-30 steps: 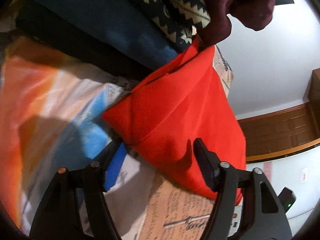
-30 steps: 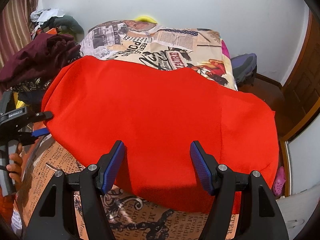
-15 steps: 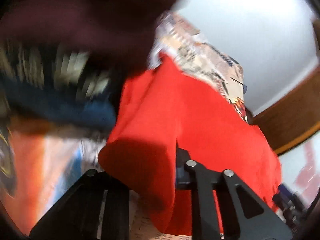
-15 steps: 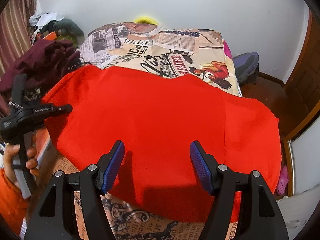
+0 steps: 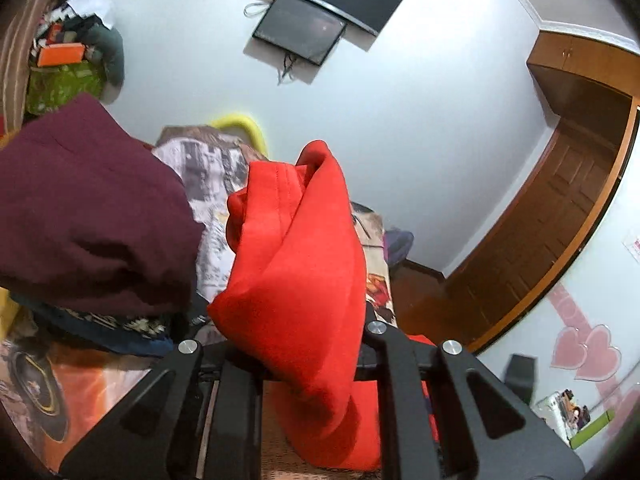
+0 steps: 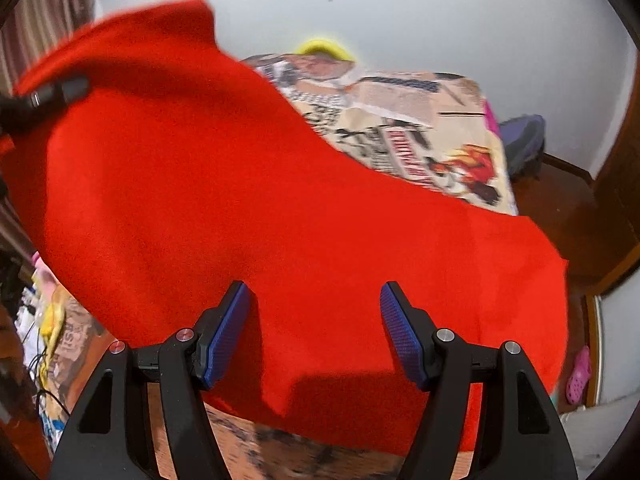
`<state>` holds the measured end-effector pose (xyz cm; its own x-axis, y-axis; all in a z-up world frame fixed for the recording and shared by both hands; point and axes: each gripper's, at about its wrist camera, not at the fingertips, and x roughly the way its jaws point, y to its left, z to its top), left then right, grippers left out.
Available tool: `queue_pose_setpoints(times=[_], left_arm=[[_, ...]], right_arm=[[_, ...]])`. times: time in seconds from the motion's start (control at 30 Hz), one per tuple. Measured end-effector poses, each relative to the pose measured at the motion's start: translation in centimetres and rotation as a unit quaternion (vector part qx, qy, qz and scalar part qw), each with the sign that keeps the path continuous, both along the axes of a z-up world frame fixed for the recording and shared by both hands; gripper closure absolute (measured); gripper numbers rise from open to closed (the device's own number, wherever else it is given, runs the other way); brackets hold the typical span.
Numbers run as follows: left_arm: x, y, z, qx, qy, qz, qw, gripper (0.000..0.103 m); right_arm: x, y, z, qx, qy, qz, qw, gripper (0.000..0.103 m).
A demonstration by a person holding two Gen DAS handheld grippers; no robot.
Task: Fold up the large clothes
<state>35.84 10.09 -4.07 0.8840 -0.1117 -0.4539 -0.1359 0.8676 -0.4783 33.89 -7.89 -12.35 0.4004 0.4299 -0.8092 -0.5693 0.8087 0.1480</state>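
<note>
In the left wrist view the left gripper (image 5: 296,344) is clamped on a bunched corner of the red garment (image 5: 296,264), whose cloth rises in folds straight up from between the 2 fingers and also hangs down over them, hiding their pads (a stitched hem shows at the top of the bunch). To the left of it lies a maroon garment (image 5: 88,216) heaped on a dark patterned one, at the left edge of the bed (image 5: 212,184) with its newspaper-print cover; a wall-mounted screen (image 5: 316,20) hangs above and a wooden door (image 5: 540,220) stands to the right. In the right wrist view the right gripper (image 6: 316,332) has its 2 blue-padded fingers (image 6: 226,332) well apart, holding nothing, just above the near edge of the red garment (image 6: 280,220), which spreads across the near half of the bed (image 6: 420,120) and is lifted at its far left corner, where the left gripper (image 6: 44,96) appears, blurred.
</note>
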Motion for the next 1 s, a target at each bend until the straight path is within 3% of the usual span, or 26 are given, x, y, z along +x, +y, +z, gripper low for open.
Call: queue_pose_setpoints(times=[0.2,0.3,0.47,0.7,0.83,1.0], left_arm=[[-0.3,1.0,-1.7,0.048,0.042,0.025,0.9977,0.090],[-0.1,0.3,-3.1,0.063,0.068,0.024,0.9954,0.090],[-0.1,-2.7,-3.2,0.060,0.072,0.000,0.9956,0.090],[3.1,-11.2,-2.0,0.083,0.052,-0.086,0.9914,0.090],[3.8,-17.3,-3.7,0.100,0.073,-0.150,0.9809,0.090],[3.6,-22.1,-9.3,0.144,0.151,-0.215,0.9542,0.086]], right_arm=[[-0.6,5.7,-4.8,0.010,0.086,0.060,0.994,0.039],[-0.9,6.6,-5.8,0.004,0.099,0.075,0.992,0.039],[-1.3,3.4,-3.0,0.019,0.064,0.046,0.997,0.039],[-1.2,-6.8,1.5,0.009,-0.013,-0.081,0.997,0.039],[-1.0,-11.9,2.0,0.001,-0.021,-0.136,0.990,0.039],[-1.1,-16.0,1.3,-0.008,-0.011,-0.177,0.984,0.039]])
